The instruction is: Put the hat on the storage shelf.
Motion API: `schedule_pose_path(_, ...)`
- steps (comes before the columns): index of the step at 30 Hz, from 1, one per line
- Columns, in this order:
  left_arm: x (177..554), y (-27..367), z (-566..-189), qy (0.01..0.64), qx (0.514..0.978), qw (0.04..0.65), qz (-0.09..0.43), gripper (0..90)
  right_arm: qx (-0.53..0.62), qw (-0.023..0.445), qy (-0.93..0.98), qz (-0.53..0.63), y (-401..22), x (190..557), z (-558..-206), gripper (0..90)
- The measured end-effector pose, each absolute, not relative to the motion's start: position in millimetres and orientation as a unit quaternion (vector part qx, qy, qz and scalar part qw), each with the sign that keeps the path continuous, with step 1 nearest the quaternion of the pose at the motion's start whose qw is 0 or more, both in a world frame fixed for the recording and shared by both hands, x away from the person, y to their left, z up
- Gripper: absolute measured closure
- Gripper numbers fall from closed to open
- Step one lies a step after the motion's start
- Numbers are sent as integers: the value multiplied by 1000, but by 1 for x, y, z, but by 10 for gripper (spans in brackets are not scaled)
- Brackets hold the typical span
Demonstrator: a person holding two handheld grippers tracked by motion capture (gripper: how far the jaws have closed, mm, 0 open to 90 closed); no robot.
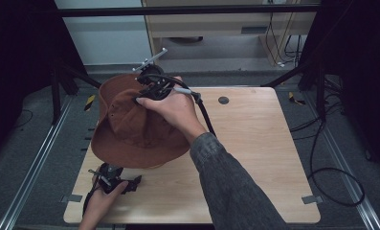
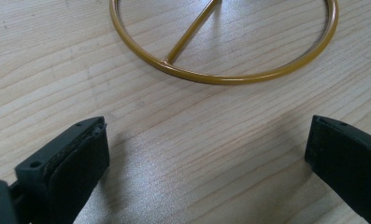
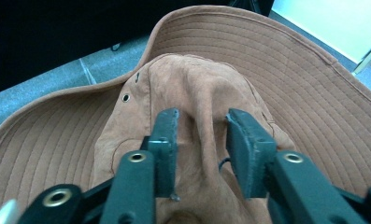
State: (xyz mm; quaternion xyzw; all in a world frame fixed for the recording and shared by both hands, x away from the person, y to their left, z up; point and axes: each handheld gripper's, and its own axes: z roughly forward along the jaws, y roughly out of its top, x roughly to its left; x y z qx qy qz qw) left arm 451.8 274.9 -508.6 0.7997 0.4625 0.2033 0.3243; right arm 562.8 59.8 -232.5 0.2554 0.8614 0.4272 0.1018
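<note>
A brown hat sits over the left part of the wooden bench, and its wide brim hangs past the bench's left edge. The right claw pinches a fold of cloth on top of the hat, with one jaw on each side of the fold. In the high view the right hand holds this claw at the far side of the hat, and a grey sleeve comes in from the bottom. The left claw is wide open and holds nothing. Its two jaws stand well apart, low over the bare wood. Just ahead of it a yellow ring lies flat on the bench, with a thin yellow bar joined to its inside. In the high view the left hand holds the left claw near the front left corner, just in front of the hat's brim.
</note>
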Motion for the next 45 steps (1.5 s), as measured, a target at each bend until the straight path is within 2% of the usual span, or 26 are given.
schedule_pose_path(17, 452, 275, -509, 462, 800, 324, 203, 0, 265, 116, 856, 429, 54, 558, -226, 315)
schedule_pose_path(26, 452, 275, -509, 463, 799, 325, 202, 0, 262, 126, 853, 433, 46, 550, -219, 204)
schedule_pose_path(45, 452, 275, -509, 463, 799, 325, 202, 0, 288, 136, 837, 445, 3, 544, -220, 135)
